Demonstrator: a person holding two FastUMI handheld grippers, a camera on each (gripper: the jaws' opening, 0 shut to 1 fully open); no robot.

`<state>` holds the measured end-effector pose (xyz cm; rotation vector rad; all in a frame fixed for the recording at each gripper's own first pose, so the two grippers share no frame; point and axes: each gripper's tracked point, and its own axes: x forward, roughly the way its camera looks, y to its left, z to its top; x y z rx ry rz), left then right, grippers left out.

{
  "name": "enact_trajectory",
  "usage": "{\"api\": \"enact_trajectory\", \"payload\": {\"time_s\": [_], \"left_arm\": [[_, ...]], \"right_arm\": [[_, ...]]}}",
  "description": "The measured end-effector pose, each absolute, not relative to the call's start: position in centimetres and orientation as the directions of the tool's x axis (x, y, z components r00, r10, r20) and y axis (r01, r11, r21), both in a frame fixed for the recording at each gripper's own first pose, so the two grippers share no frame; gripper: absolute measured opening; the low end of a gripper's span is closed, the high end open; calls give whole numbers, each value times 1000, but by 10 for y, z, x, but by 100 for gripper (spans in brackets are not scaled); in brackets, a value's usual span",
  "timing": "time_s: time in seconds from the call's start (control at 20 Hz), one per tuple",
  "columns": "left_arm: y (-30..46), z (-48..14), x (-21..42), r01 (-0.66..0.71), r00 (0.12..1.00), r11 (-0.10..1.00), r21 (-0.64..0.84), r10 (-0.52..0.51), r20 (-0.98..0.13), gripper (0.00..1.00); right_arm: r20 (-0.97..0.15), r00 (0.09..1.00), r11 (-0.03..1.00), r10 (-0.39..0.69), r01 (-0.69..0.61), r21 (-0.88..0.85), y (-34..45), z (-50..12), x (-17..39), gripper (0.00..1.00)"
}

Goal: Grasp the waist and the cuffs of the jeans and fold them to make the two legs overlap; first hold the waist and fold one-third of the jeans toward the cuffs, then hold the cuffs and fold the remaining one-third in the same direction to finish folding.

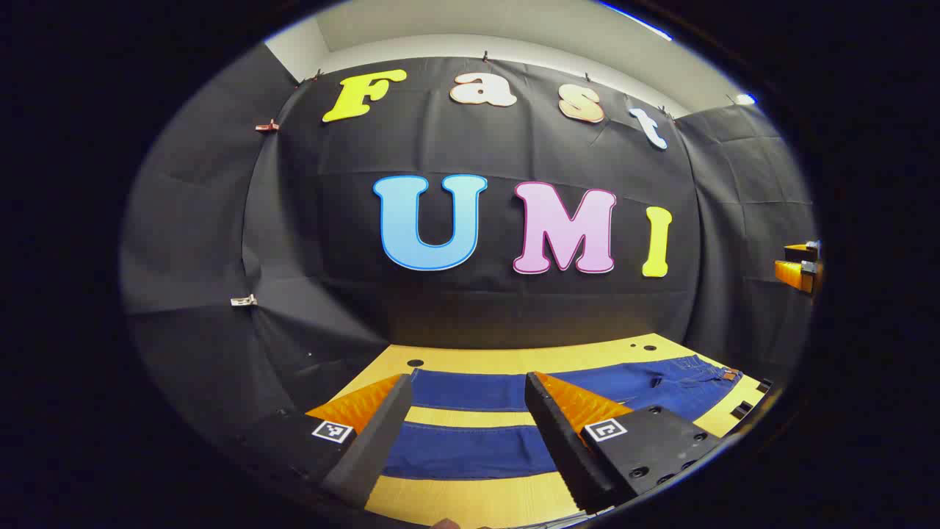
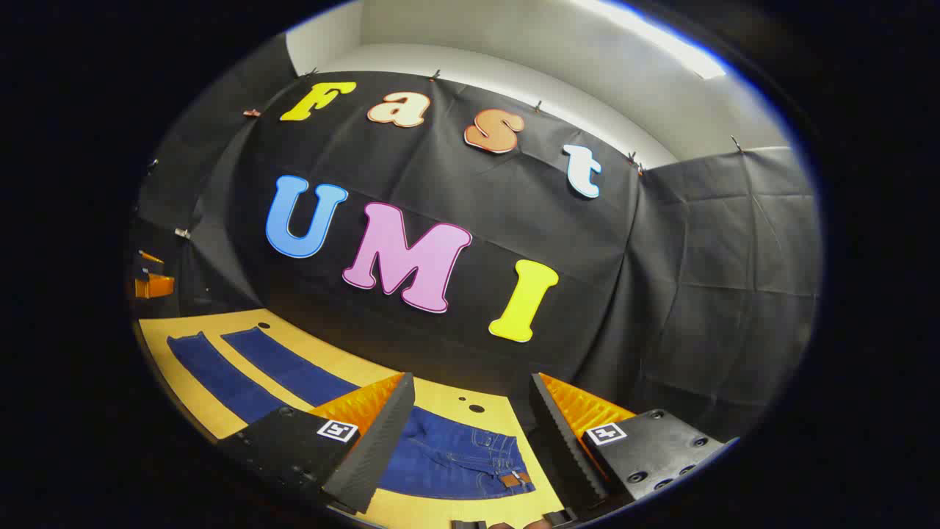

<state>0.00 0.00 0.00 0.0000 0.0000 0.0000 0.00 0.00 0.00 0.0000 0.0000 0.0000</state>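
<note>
Jeans (image 1: 507,419) lie flat on the counter (image 1: 470,499), legs spread apart, nothing folded yet. My left gripper (image 1: 470,419) hangs wide open over the legs, my right gripper (image 2: 470,433) wide open above the waist (image 2: 507,459), both empty, ready to grab.

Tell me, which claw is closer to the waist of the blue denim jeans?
Right. The right claw hangs above the blue denim jeans' waist; the left claw hangs over the legs, waist far off.
</note>
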Motion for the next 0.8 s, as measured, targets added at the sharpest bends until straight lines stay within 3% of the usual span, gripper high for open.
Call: {"api": "enact_trajectory", "payload": {"time_s": [0.3,0.8], "left_arm": [[-6,6,-2,20,1000,1000,9,-20,20,98],[-8,8,1,36,999,999,22,-36,22,98]], "right_arm": [[-26,998,992,-56,58,115,-18,-6,-1,96],[-19,994,993,-108,109,46,-44,-2,8,94]]}}
